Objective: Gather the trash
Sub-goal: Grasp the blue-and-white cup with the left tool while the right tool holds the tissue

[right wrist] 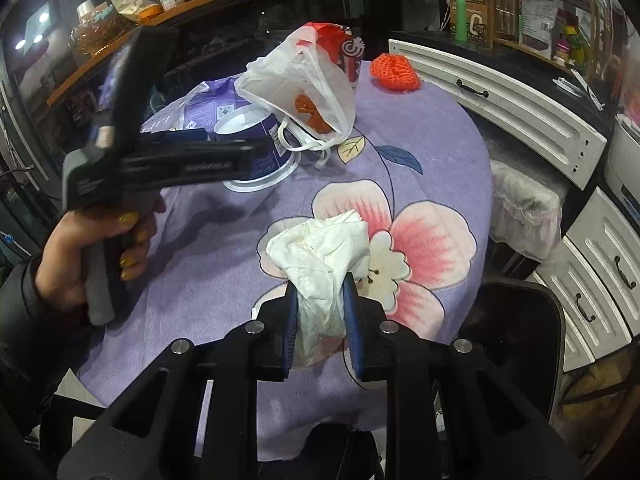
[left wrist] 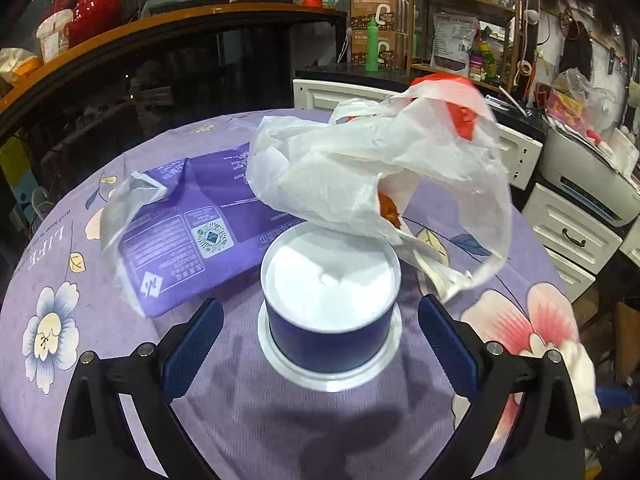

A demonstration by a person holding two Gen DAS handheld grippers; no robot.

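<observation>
A crumpled white tissue point(right wrist: 320, 248) rests on the purple floral tablecloth point(right wrist: 432, 128), and my right gripper point(right wrist: 320, 284) is shut on its near end. The same tissue point(left wrist: 582, 384) shows at the right edge of the left wrist view. My left gripper point(left wrist: 320, 302) is open, its fingers on either side of an upside-down blue paper bowl point(left wrist: 330, 300) without touching it. In the right wrist view a hand point(right wrist: 68, 256) holds that left gripper point(right wrist: 256, 152) beside the bowl point(right wrist: 260, 128). Behind the bowl lie a white plastic bag point(left wrist: 360, 168) with orange scraps and a purple wrapper point(left wrist: 188, 232).
A red cup point(right wrist: 346, 50) and an orange knitted item point(right wrist: 394, 70) sit at the table's far edge. White drawers point(right wrist: 500, 100) stand to the right. A black chair point(right wrist: 516, 320) is near the table's right front. A cluttered counter point(left wrist: 120, 36) runs behind.
</observation>
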